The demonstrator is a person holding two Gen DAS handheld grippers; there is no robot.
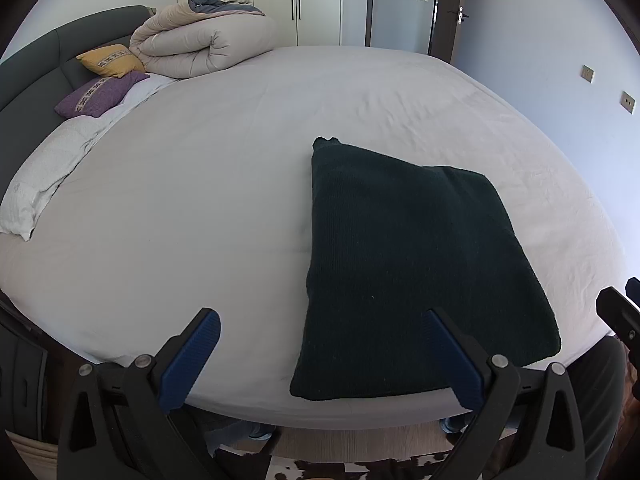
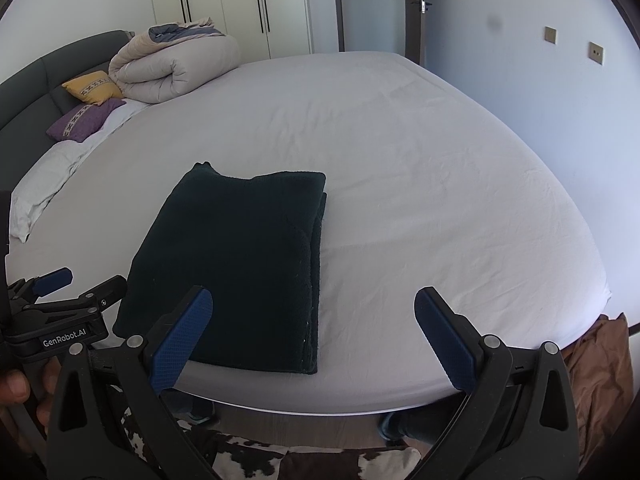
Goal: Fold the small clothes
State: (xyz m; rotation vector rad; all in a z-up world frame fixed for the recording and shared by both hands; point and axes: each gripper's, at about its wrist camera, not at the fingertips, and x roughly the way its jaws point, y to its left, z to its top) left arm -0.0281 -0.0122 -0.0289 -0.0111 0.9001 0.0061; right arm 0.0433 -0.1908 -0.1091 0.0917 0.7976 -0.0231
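Knitwear (image 1: 404, 264), dark and folded, lies near your edge of the bed (image 1: 200, 184) (fold layers blur together). Your left gripper (image 1: 322, 354) and right gripper (image 2: 314, 330) both gape, holding nothing.

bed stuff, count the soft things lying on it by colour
Dark green folded knit garment: 1
Yellow patterned cushion: 1
Purple patterned cushion: 1
White pillow: 1
Beige rolled duvet with a grey-blue layer: 1
Total: 5
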